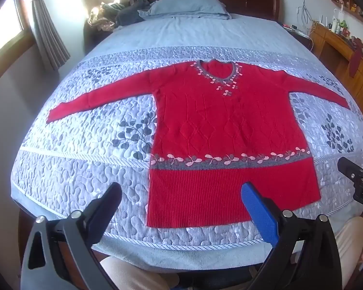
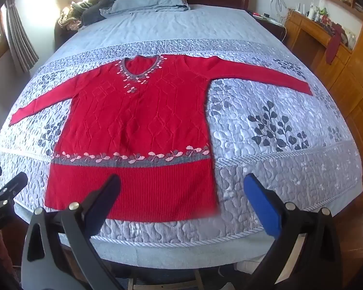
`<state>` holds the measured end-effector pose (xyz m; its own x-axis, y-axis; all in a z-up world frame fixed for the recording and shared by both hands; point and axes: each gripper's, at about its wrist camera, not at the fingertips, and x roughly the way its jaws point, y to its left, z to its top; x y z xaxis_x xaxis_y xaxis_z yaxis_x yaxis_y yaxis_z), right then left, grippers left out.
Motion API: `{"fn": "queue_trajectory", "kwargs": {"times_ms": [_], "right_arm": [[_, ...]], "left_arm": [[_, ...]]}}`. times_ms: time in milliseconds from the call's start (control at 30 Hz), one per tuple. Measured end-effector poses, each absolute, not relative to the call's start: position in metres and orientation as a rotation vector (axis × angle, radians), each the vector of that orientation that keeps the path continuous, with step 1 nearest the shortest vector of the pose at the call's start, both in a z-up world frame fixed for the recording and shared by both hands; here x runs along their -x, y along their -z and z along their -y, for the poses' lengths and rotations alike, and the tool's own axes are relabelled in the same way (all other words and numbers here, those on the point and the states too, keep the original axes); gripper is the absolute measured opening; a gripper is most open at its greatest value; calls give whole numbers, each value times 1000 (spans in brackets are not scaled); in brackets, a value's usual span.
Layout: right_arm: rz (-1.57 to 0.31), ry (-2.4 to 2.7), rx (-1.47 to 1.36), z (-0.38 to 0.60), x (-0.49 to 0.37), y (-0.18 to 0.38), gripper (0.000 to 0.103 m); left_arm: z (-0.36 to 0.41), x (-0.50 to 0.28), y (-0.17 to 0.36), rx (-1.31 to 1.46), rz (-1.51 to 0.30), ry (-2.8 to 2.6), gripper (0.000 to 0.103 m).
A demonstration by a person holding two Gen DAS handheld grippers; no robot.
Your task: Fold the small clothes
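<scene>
A red knit sweater with a grey flowered band and a grey V-neck lies flat, front up, on the quilted bed, both sleeves spread out sideways. My left gripper hovers open above the hem's left corner, with nothing between its fingers. My right gripper hovers open over the hem's right corner, also holding nothing. The right gripper shows at the right edge of the left wrist view, and the left gripper at the left edge of the right wrist view.
The grey-blue quilt covers the bed, with a pillow and a heap of dark clothes at the headboard. A wooden cabinet with clutter stands to the right. A curtain hangs at the left. A person's light trousers show below the bed edge.
</scene>
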<state>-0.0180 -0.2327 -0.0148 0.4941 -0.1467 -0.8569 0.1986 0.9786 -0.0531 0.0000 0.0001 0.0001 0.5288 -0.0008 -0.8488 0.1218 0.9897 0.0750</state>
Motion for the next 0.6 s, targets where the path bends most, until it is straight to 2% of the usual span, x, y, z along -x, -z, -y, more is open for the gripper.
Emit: {"fn": "queue_trajectory", "kwargs": {"times_ms": [600], "right_arm": [[-1039, 207, -92, 245, 11, 18, 101]], "left_arm": [[-5, -11, 2, -126, -1010, 59, 99]]}}
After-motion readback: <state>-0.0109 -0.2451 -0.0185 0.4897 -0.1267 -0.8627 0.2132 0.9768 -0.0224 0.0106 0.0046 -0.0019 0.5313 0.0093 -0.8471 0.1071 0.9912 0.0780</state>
